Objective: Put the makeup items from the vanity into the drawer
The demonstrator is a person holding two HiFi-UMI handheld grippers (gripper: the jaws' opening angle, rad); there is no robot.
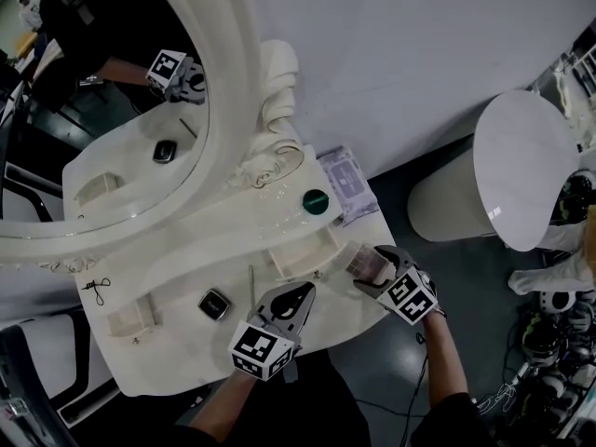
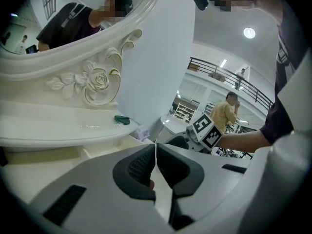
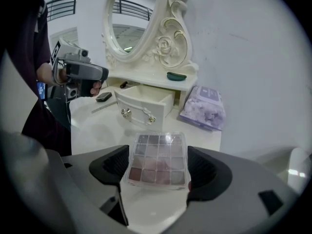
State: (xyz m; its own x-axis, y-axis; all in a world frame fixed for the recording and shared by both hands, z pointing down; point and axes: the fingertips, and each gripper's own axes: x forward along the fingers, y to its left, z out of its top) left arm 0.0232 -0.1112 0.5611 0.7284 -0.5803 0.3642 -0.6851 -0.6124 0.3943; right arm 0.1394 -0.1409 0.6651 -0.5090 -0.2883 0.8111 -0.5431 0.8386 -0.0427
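Observation:
My right gripper (image 3: 158, 167) is shut on a clear eyeshadow palette (image 3: 157, 159) with several pink and brown pans, held over the vanity's front right corner; in the head view the palette (image 1: 370, 264) sits between the pads. The small white drawer (image 3: 145, 104) stands pulled open just beyond it, and in the head view the drawer (image 1: 303, 250) lies between both grippers. My left gripper (image 1: 302, 292) hovers at the vanity's front edge, jaws shut with nothing between them (image 2: 156, 149). A black compact (image 1: 214, 304) lies left of it.
A green round lid (image 1: 316, 201) rests on the shelf under the oval mirror (image 1: 237, 82). A purple wipes packet (image 1: 343, 182) lies at the back right. A thin stick (image 1: 250, 285) and a second small drawer (image 1: 128, 318) are at the left. A white round stool (image 1: 517, 170) stands right.

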